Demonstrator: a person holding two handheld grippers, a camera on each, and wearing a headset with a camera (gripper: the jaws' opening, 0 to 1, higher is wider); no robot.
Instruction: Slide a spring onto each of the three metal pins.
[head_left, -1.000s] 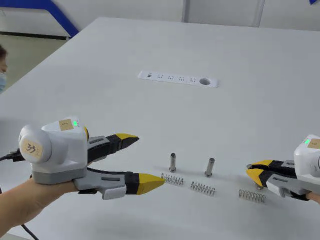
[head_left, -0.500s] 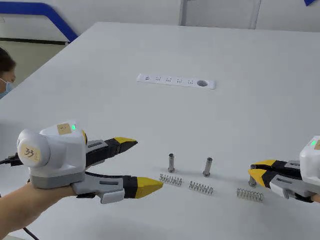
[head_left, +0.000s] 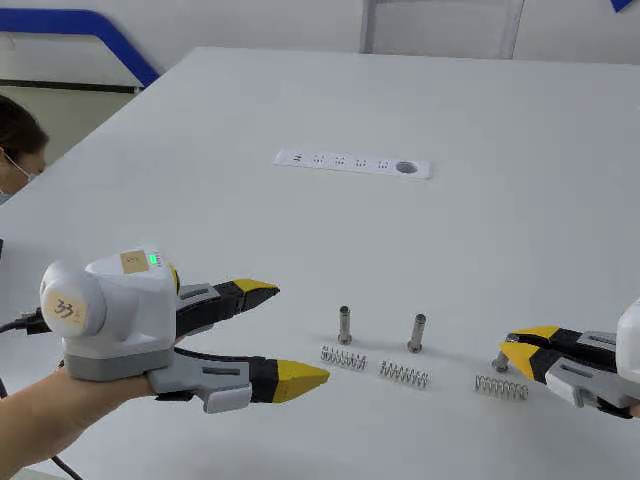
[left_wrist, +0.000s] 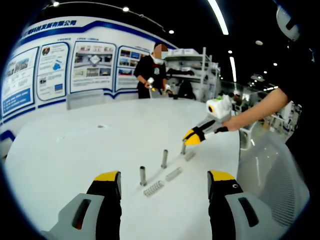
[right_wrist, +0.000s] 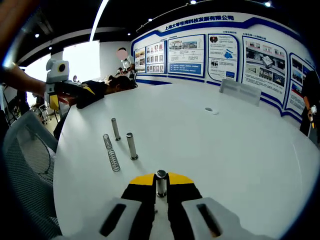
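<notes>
The right pin (right_wrist: 161, 182) now sits at the very tips of the right tool (head_left: 506, 343). A second ago it was mostly hidden beneath them, so that tool has drawn back a little toward the person. In the right gripper view the jaws are closed in on the pin, one on each side, seemingly pinching it just below its head.

The left pin (head_left: 345, 325) and middle pin (head_left: 417, 333) have not shifted. The left spring (head_left: 343, 357), middle spring (head_left: 404, 375) and right spring (head_left: 500, 387) also lie as they did, each on its side on the bench (head_left: 300, 230), just in front of its own pin. The left tool (head_left: 303, 333) has sunk slightly. It hovers with its jaws wide apart, holding nothing, well to the left of the left pin.

I judge that nothing of the task is done yet: all three pins are bare and no spring is lifted. The right tool looks to be steadying its pin, which leaves the left one free to fetch a spring.

The pins are short grey metal posts, upright, with a slightly wider cap. They stand in a row, the right one set further apart. The springs are thin open coils of pale wire, about as long as the pins are tall. They are probably light and may roll or flick away under a hard pinch.
</notes>
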